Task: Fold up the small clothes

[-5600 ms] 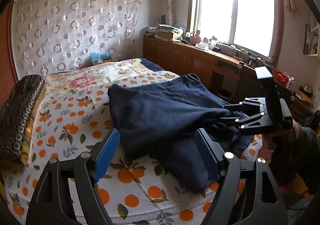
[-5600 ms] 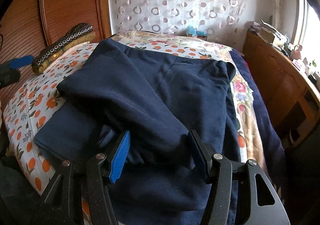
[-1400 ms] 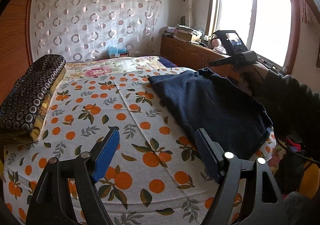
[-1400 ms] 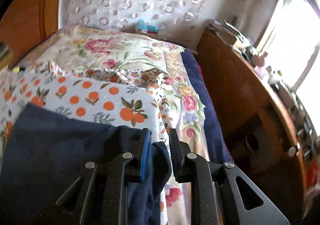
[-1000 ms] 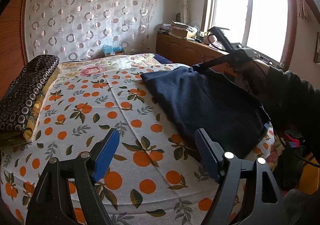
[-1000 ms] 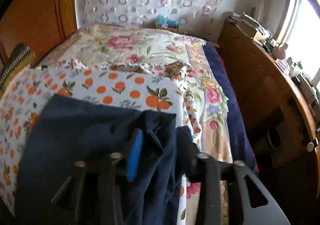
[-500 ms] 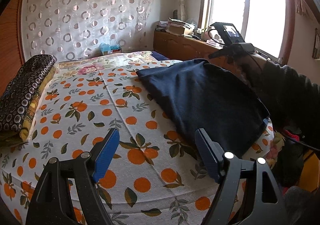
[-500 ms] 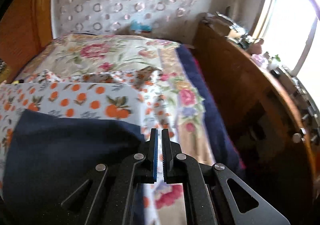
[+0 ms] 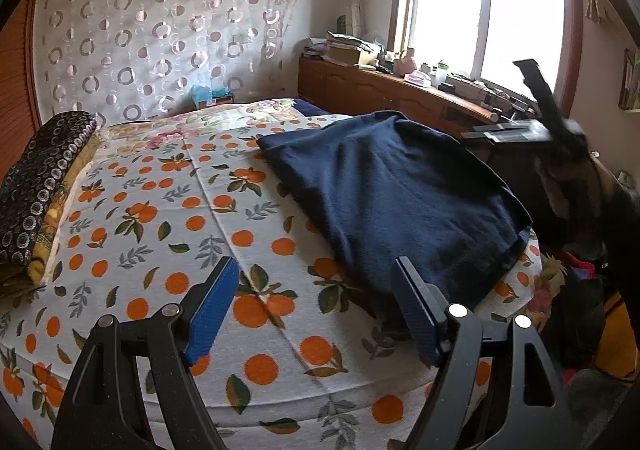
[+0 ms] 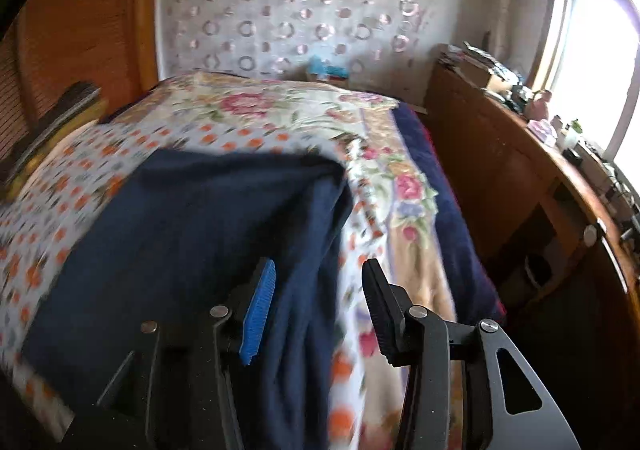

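Lying folded on bed (image 9: 168, 209), navy garment (image 9: 392, 193), soft, slightly rumpled

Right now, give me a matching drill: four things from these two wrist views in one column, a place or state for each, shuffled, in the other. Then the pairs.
Things:
1. navy garment
2. left gripper
3. right gripper
4. dark patterned bedding roll

Places or states:
A. open, navy cloth below its fingers
B. along the bed's left edge, by the wooden wall
C. lying folded on the orange-print sheet
D. open, above bare sheet, holding nothing

Pairs: 1-C, 2-D, 3-A, 4-B
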`<action>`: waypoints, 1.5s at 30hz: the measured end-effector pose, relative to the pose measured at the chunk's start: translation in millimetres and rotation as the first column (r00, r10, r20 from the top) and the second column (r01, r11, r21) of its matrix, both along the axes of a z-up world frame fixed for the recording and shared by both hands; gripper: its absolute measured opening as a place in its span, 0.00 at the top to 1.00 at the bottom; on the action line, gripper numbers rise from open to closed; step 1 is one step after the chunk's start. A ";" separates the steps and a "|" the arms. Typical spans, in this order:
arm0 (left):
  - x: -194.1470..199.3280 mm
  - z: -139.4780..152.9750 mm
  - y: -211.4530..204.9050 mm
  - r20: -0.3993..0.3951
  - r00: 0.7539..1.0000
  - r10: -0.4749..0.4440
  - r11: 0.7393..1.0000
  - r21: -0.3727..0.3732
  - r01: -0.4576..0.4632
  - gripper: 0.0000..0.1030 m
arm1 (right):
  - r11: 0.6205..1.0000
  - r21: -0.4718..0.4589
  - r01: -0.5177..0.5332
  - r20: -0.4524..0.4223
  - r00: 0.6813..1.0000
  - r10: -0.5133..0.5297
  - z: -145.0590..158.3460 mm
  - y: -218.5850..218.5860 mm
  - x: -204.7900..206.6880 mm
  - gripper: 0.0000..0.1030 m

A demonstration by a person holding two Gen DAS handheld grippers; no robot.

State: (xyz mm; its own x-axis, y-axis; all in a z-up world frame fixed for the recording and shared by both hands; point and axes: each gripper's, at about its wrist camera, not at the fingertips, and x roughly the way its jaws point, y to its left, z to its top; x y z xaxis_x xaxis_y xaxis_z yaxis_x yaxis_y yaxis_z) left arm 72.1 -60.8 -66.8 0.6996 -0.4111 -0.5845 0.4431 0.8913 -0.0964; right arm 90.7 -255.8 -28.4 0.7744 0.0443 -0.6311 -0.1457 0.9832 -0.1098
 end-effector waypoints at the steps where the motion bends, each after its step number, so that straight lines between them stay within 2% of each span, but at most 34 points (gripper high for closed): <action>1: -0.1 -0.3 -2.2 -0.002 1.000 -0.004 1.000 0.002 0.004 0.24 | 1.000 0.019 -0.014 -0.007 1.000 0.014 -5.4 -3.9 -12.2 0.54; 8: -3.2 -1.2 -17.3 -0.013 0.999 -0.031 0.999 0.020 0.031 0.24 | 0.998 0.048 -0.026 -0.028 0.999 0.028 -21.8 -21.0 -77.3 0.54; 11: -4.3 -2.5 -22.2 -0.016 0.999 -0.040 0.999 0.029 0.041 0.24 | 0.998 0.068 -0.009 -0.040 0.999 0.012 -27.1 -33.6 -84.9 0.55; 13: -4.6 -3.9 -26.3 -0.021 0.999 -0.047 0.998 0.037 0.048 0.24 | 0.996 0.088 -0.014 -0.045 0.999 0.018 -28.0 -37.8 -93.1 0.63; 15: -3.6 -5.4 -30.0 -0.027 0.998 -0.053 0.998 0.040 0.054 0.24 | 0.996 0.087 -0.020 -0.049 0.999 0.024 -29.0 -38.0 -99.5 0.68; 17: -3.5 -7.1 -34.0 -0.033 0.998 -0.061 0.997 0.043 0.062 0.24 | 0.996 0.090 -0.026 -0.059 0.998 0.032 -31.7 -43.6 -99.6 0.80; 18: -3.0 -7.6 -35.4 -0.036 0.997 -0.064 0.997 0.044 0.065 0.24 | 0.995 0.093 -0.032 -0.063 0.997 0.038 -32.7 -44.1 -97.7 0.91; 19: -2.5 -8.2 -37.1 -0.039 0.997 -0.069 0.997 0.043 0.070 0.24 | 0.994 0.097 -0.041 -0.068 0.997 0.047 -31.9 -45.0 -96.5 0.94; 25: 3.4 -7.4 -49.8 -0.041 0.996 -0.073 0.996 0.039 0.075 0.24 | 0.996 0.091 -0.006 -0.036 0.999 0.009 -24.8 -59.0 -109.1 0.97; 32: 4.7 -9.9 -59.3 -0.057 0.994 -0.090 0.994 0.053 0.093 0.24 | 0.997 0.081 0.001 -0.055 0.998 0.004 -28.0 -39.9 -112.4 0.97; 40: 10.1 -18.1 -59.9 -0.114 0.989 -0.096 0.995 0.031 0.100 0.46 | 0.997 0.075 0.011 -0.044 0.999 -0.007 -23.8 -37.2 -109.5 0.97; 45: 7.6 -21.2 -65.2 -0.127 0.986 -0.112 0.992 0.042 0.118 0.49 | 1.000 0.028 0.009 -0.047 0.999 -0.008 -21.4 -30.4 -110.0 0.97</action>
